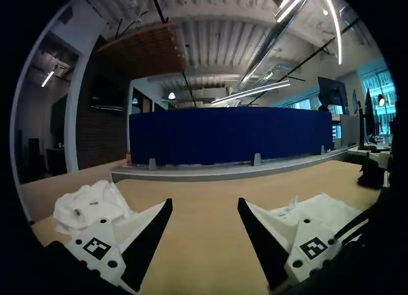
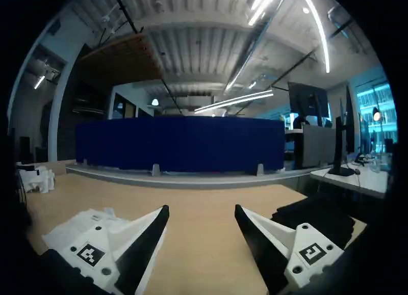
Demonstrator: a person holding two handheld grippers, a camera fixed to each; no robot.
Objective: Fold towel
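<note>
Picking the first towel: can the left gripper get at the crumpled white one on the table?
Probably yes. The left gripper is open and the crumpled white towel lies on the table just beyond one finger, nothing between them. It would need to swing toward it first, as the towel sits off-centre.

Left gripper (image 1: 204, 200) & right gripper (image 2: 201, 207): white plastic wedge fingers (image 1: 109, 234), black inner pads (image 1: 148, 239) tapering to pts; each finger w/ a b/w square marker (image 1: 97, 247) + small round screw holes
</note>
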